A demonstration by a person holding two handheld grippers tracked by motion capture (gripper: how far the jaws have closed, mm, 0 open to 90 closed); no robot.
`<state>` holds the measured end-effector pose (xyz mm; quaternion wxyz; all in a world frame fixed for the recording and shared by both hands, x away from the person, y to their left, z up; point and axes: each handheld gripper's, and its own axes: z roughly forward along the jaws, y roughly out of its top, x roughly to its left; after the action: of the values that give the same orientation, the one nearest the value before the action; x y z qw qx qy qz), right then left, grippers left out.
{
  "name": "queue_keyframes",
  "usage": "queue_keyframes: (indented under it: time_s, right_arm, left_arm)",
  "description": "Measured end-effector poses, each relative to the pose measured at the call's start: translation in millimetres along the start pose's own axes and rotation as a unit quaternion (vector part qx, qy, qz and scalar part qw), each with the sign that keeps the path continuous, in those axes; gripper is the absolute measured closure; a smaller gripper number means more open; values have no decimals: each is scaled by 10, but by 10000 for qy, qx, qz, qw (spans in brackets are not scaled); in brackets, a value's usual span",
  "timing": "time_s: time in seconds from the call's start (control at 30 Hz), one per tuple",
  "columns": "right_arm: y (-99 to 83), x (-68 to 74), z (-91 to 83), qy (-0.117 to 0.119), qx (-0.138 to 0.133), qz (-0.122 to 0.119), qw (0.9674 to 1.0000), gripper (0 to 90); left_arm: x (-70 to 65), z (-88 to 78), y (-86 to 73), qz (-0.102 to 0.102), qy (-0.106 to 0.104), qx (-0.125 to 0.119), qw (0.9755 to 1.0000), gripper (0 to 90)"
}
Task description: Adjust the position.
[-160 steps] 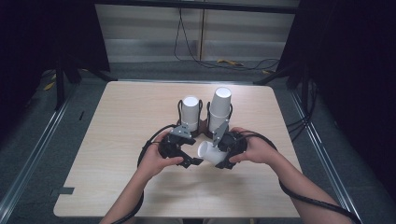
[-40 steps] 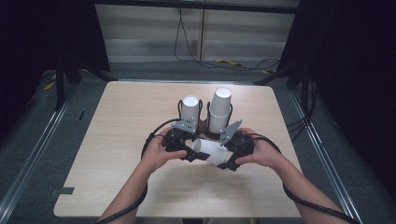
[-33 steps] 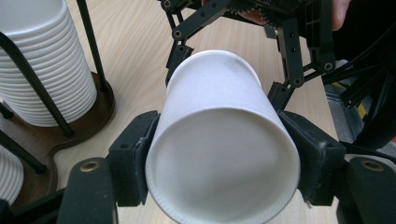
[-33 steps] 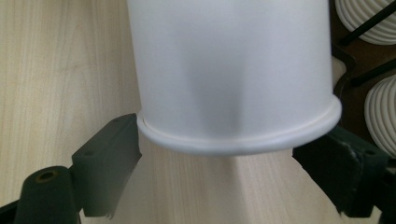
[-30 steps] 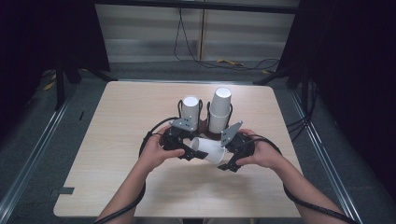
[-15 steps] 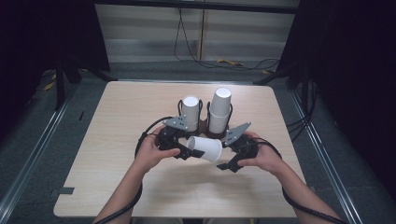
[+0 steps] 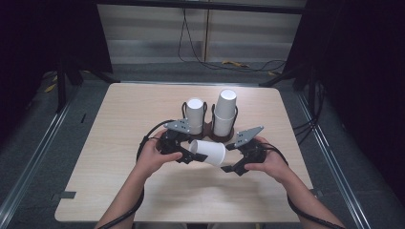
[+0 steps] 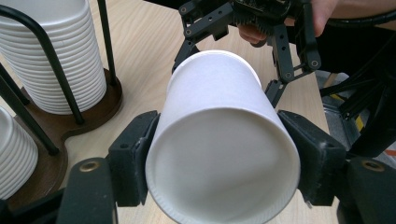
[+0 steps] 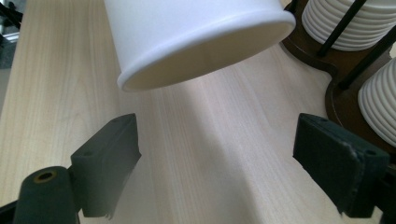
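Paper cup clamped sideways in left tongs; right tongs wide open, empty; crushing risked if squeezed harder

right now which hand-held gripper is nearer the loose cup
Left. The left hand-held gripper is shut on the cup, pads on both sides. The right hand-held gripper stands open, apart from it.
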<state>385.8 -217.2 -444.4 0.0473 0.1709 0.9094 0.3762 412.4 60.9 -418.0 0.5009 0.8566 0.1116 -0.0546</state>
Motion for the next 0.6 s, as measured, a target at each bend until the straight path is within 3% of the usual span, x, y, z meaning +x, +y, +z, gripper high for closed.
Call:
queue_keyframes:
  time_s: [0.6]
  right_arm:
    - [-69, 2, -9, -24, -464, 268, 9986, 136]
  left_arm:
    - [-3, -27, 59, 18, 15, -48, 10000, 322]
